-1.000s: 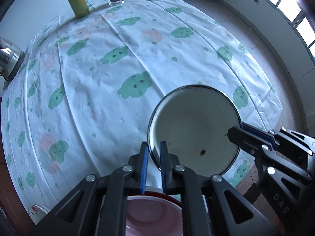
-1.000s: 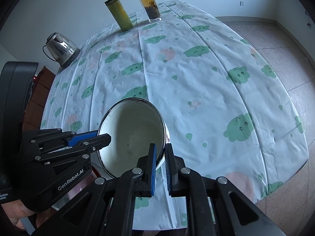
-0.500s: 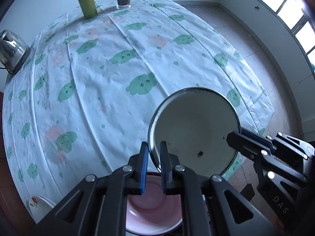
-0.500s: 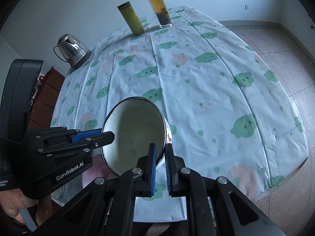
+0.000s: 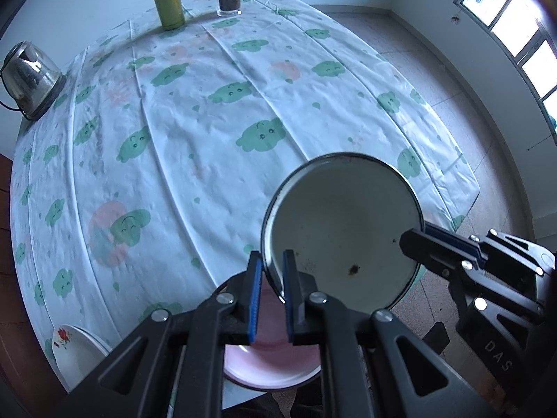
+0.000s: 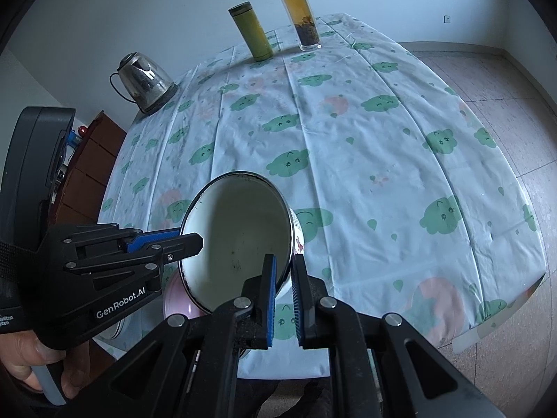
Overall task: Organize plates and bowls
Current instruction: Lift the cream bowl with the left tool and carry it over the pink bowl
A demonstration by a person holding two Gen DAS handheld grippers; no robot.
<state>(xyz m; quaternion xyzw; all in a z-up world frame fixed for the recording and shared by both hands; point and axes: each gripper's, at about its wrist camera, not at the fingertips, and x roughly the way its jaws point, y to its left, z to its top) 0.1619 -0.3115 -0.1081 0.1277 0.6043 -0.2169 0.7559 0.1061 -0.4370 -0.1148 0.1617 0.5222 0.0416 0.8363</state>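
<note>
Enamel bowl [image 5: 343,233] held in air by 2 grippers, tilted, above pink bowl [image 5: 268,365] at near table edge [image 5: 139,306]. Keep both pinches level, lower slowly, centre over pink bowl before nesting. Left gripper [image 5: 271,271]: jaws nearly closed, clamped on near rim. Right gripper [image 6: 282,275]: jaws narrow, pinching opposite rim wall. White plate [image 5: 75,348] near left.

Both wrist views close above the near bench [image 5: 195,132] edge, facing 12 o'clock across it, sharing the enamel bowl [image 5: 343,240] [image 6: 240,237] (each tool glimpsed by the other), far bottles.
</note>
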